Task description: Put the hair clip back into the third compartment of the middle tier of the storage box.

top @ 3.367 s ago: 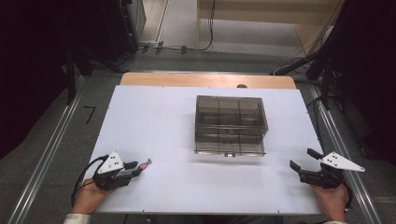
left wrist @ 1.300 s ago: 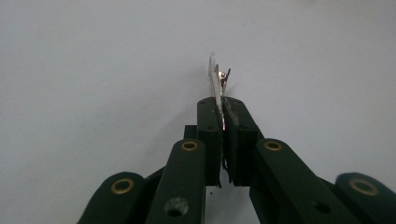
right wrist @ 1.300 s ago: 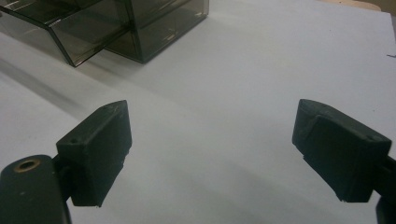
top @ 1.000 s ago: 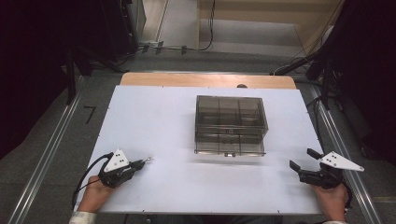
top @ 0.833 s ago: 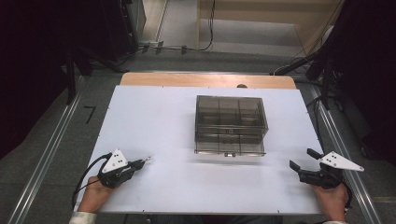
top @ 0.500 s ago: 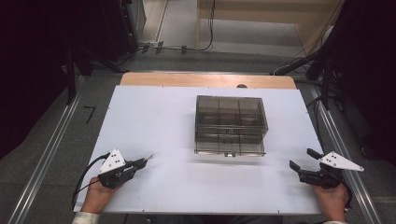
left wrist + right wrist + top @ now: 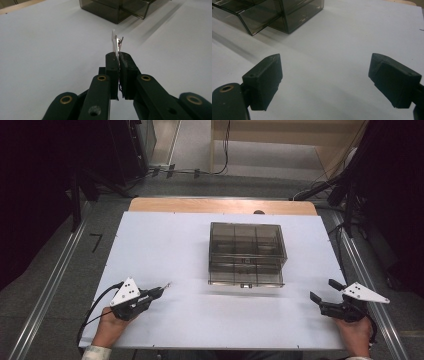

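While the left gripper point(image 7: 119, 56) is clenched on a small clip point(image 7: 116, 42), that thin, silvery piece stands out past the jaw tips, near the table's point(image 7: 165, 245) front left corner. It looks like a slim metal or clear clip with a tiny dark and red detail at its tip; what exactly it is I cannot tell. I judge it very light and stiff but easily bent, and smooth enough to twist or slip between the pads if the squeeze eases. The hold is best kept low on its flat faces, as now, with the free end left clear for whatever slot it goes to.

At the table's front right corner the right gripper point(image 7: 327, 292) rests released, its jaws wide apart with nothing between them point(image 7: 324, 82).

Near the middle of the table stands a smoked, see-through box point(image 7: 247, 252) with drawers; one lower drawer point(image 7: 246, 275) looks pulled out a little toward the front edge. Between the clip and the box lies only bare white table, so nothing blocks a straight carry. The drawer's protruding front and thin walls are the parts I would expect the clip to catch on, and the box seems light enough to slide if pushed
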The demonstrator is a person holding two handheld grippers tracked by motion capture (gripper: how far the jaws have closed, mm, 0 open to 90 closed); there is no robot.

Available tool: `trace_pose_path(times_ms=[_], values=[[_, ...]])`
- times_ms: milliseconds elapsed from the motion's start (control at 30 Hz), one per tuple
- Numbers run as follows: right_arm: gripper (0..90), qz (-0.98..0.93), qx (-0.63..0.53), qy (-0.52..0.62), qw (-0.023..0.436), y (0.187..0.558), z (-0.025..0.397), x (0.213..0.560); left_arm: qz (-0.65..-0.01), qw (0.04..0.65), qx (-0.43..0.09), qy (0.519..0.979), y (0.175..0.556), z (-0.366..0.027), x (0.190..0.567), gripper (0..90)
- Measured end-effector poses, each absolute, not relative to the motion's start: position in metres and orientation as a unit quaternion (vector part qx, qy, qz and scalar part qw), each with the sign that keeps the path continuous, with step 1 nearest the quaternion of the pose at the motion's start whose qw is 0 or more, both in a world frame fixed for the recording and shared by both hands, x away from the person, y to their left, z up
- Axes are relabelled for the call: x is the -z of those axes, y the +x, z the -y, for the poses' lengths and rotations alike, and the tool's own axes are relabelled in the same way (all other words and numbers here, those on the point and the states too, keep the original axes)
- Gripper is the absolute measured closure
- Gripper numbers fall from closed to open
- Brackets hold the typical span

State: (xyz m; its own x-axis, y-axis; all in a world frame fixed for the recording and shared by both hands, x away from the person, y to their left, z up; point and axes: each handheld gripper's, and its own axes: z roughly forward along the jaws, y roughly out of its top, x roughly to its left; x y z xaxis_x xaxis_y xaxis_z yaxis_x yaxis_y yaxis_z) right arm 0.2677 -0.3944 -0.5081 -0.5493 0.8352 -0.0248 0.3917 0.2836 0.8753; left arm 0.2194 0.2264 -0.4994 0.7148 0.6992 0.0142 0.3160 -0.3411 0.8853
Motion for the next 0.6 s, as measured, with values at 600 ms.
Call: trace_pose_path(times_ms=[600], values=[[10.8,-0.761,-0.443,0.403,0.250,0.268,0.394,0.508,-0.278,0.496,-0.214,0.795,0.225,-0.187,0.477,86.6]])
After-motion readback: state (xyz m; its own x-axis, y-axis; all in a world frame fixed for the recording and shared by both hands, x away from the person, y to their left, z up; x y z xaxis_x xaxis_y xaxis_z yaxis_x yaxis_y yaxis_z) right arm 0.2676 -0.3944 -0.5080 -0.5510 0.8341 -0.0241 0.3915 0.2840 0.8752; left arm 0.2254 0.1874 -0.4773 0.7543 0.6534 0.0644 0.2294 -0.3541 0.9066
